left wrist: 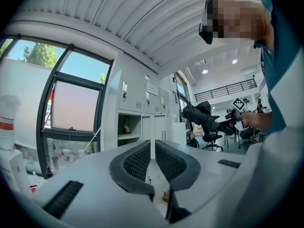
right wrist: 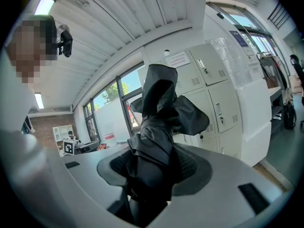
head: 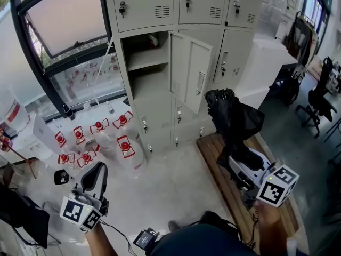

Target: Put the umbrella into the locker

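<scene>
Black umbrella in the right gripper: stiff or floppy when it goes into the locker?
Probably both: the umbrella sticks straight out of the right gripper, suggesting a stiff core. Its fabric bunches in loose folds, so it will likely flop and may snag on the open locker. It looks light, held by one gripper alone.

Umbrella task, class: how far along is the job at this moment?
Done: the door of the grey metal locker stands open and the right gripper is shut on the folded black fabric umbrella. In hand: the umbrella is held up, outside the locker. Left: placing it inside.
</scene>
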`<state>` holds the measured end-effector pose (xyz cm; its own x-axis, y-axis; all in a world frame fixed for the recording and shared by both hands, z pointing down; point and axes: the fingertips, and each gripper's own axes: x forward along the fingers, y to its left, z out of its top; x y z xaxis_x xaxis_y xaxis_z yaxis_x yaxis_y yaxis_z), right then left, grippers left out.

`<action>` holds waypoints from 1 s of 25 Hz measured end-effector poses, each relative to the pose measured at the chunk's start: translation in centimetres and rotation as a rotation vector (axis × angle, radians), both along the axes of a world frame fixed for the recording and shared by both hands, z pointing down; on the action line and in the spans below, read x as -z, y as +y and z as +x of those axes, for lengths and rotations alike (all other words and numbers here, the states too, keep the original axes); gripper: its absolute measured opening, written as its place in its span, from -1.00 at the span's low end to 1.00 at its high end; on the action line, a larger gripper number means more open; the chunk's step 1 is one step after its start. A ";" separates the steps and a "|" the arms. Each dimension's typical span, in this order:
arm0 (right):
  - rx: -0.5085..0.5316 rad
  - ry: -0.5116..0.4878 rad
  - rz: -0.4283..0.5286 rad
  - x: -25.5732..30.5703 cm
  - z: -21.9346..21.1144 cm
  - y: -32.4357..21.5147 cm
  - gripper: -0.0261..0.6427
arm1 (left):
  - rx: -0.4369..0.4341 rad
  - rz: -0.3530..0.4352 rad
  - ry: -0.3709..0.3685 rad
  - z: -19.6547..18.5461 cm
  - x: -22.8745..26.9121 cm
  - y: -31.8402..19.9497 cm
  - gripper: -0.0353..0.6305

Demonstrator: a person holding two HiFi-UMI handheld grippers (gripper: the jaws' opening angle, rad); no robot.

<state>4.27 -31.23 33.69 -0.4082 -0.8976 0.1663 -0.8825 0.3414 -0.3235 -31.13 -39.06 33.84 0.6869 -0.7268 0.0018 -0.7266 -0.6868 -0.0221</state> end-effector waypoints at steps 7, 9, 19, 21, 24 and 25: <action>0.057 0.005 0.028 0.8 -1.2 -4.5 -0.26 | 0.065 0.000 -0.012 -2.1 0.1 -0.7 -0.76; 0.074 0.000 0.039 0.9 -1.3 -6.3 -0.26 | 0.086 0.000 -0.018 -2.6 0.1 -1.1 -0.76; 0.171 -0.015 0.047 0.5 -1.3 -16.2 -0.26 | 0.205 0.005 -0.053 -3.2 1.1 -4.0 -0.76; 0.187 -0.015 0.040 0.3 -1.5 -18.0 -0.26 | 0.221 0.001 -0.050 -3.1 1.0 -4.6 -0.75; 0.207 -0.018 0.032 0.1 -1.9 -20.7 -0.26 | 0.238 -0.011 -0.045 -2.9 0.6 -5.3 -0.75; 0.212 -0.021 0.030 0.0 -2.0 -21.5 -0.26 | 0.238 -0.012 -0.035 -2.7 0.6 -5.5 -0.76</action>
<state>2.29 -52.75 33.73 -0.5917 -0.7955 0.1308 -0.7831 0.5286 -0.3276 -33.82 -44.57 33.27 0.4959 -0.8678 0.0323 -0.8667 -0.4969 -0.0426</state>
